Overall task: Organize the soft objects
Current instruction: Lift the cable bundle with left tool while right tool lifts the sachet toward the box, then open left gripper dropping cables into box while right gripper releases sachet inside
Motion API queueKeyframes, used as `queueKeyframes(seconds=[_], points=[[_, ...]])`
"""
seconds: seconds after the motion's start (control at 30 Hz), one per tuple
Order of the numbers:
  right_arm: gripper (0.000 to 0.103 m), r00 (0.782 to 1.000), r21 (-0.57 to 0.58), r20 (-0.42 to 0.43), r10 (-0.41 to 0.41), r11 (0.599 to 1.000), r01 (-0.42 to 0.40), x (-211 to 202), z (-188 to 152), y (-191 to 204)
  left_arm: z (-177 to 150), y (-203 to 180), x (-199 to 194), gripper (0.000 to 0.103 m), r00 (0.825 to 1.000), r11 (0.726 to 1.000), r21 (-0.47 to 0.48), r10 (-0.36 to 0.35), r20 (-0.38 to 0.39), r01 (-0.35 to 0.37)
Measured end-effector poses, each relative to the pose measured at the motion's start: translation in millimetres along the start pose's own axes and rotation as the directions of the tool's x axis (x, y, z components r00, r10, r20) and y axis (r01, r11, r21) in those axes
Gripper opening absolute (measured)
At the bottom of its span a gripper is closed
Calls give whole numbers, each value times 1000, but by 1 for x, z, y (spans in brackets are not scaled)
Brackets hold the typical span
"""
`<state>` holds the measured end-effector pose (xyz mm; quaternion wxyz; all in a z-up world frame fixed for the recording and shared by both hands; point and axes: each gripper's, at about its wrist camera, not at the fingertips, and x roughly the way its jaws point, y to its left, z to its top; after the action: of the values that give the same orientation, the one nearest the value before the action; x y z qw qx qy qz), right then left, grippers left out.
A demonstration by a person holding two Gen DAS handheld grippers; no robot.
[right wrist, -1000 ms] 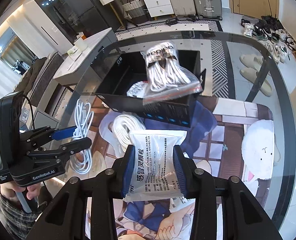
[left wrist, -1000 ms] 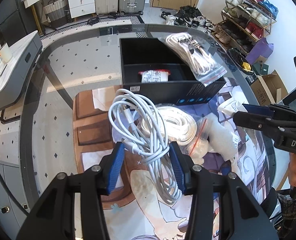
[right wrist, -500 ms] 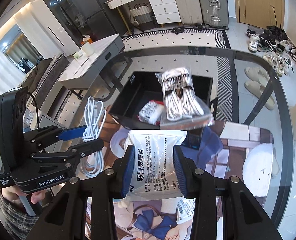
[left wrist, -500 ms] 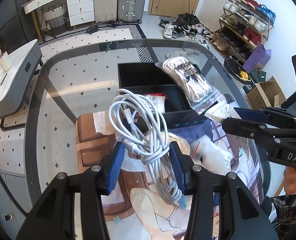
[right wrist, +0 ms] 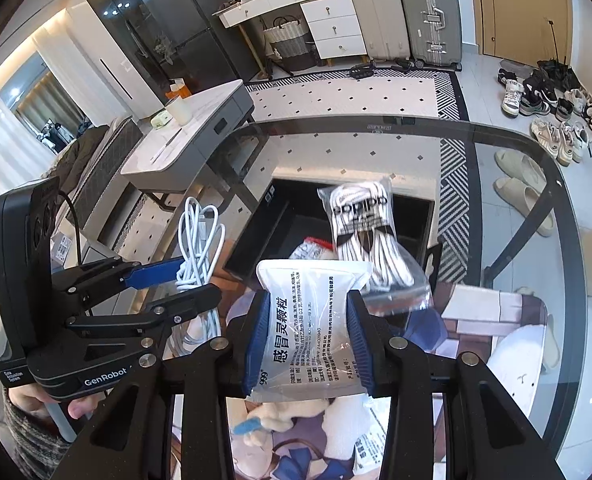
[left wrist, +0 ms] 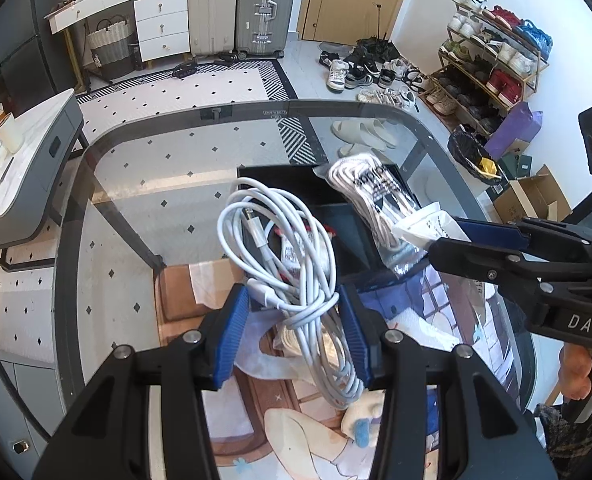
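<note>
Wrist views downward, sharing black box (left wrist: 296, 200)

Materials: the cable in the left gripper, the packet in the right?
Cable: white, smooth, slightly glossy jacket, probably soft plastic or rubber; it bends in loose loops. Packet: thin glossy plastic film, white with printed text and clear parts; it shows wrinkles and glare.

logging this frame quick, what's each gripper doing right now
Left gripper: shut on the coiled white charging cable.
Right gripper: shut on the white printed plastic sachet.
</note>
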<state>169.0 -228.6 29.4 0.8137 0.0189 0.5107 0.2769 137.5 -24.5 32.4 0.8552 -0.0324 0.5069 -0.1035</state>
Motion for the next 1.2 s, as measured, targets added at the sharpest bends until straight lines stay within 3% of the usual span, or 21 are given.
queueKeyframes(seconds=[0.7, 1.2], points=[[38, 997, 84, 18, 78, 993, -79, 39, 50, -5, 39, 13, 24, 45, 1000, 999, -49, -22, 21, 23], [38, 994, 140, -17, 105, 985, -102, 78, 61, -16, 42, 12, 55, 45, 1000, 998, -60, -27, -6, 26]])
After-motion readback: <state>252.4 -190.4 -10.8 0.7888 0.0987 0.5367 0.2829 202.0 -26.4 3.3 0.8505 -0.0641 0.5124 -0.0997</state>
